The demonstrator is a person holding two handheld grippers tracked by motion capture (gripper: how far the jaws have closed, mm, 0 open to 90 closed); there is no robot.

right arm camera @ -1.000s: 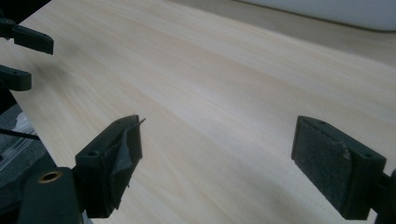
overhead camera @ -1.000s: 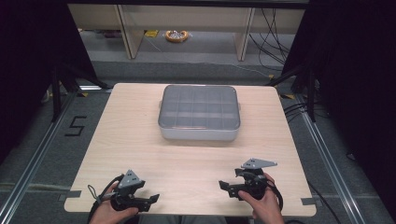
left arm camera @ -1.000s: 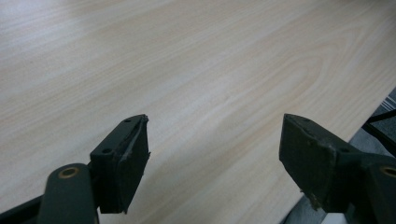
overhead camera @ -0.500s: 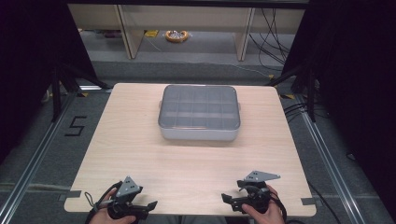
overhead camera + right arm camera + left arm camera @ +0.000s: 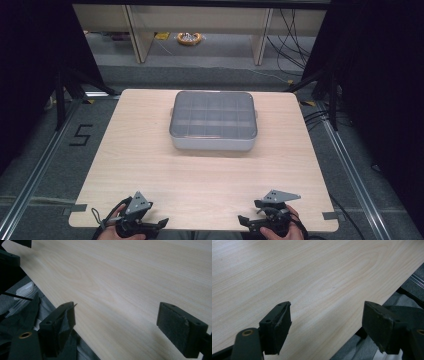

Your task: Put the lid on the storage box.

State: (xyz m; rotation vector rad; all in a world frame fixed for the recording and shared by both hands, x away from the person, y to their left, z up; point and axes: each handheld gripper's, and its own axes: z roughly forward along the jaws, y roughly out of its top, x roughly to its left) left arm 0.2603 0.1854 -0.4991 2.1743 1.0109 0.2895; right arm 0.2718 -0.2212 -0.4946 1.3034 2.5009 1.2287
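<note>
Bench bare up front, both grippers' jaws wide open, empty; we risk nudging lidded grey box if left gripper or right gripper comes in low.

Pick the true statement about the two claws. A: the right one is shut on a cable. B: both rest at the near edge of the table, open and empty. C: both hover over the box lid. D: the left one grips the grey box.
B: the left claw and right claw sit at the near edge of the pale wooden table, jaws wide apart with nothing between, far from the grey lidded compartment box.
</note>
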